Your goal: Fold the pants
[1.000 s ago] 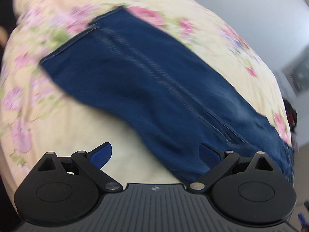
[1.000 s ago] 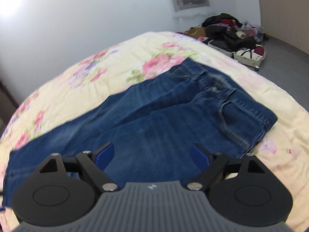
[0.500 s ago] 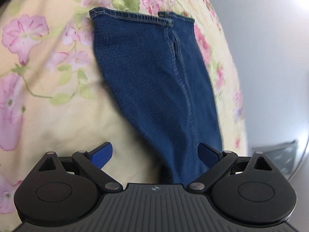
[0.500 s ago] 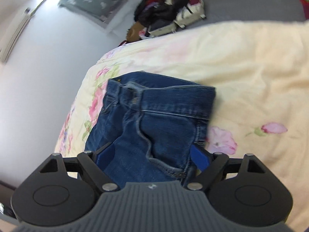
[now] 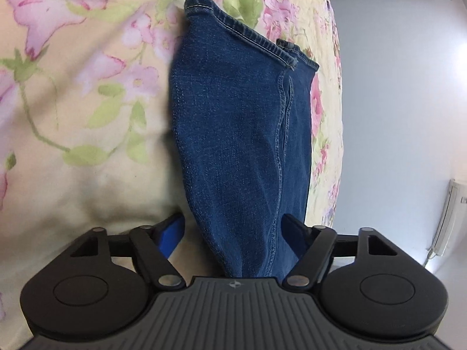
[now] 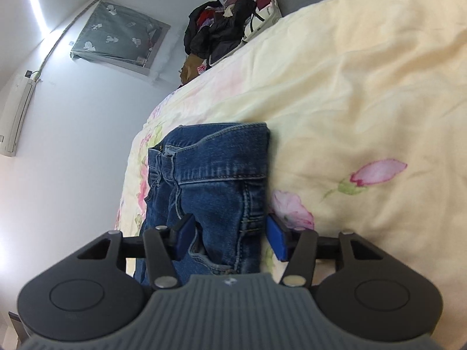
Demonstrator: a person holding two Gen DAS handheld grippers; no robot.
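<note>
Blue jeans lie on a floral bedspread. In the left wrist view the leg end (image 5: 242, 134) runs away from me, its hems at the top. My left gripper (image 5: 236, 230) is open with the leg fabric between its blue pads. In the right wrist view the waistband end (image 6: 216, 175) lies ahead, with pocket and belt loops showing. My right gripper (image 6: 230, 233) is open and straddles the waist edge of the jeans; the pads do not press the denim.
The cream floral bedspread (image 6: 364, 102) extends right and ahead. A pile of clothes and bags (image 6: 230, 20) sits on the floor beyond the bed. A white wall (image 6: 73, 145) borders the bed's far side, with an air conditioner (image 6: 16, 113) on it.
Both grippers have dropped low and close to the jeans, rolled sideways. The left one now straddles the leg, the right one the waist edge. The jaws have narrowed a little.
</note>
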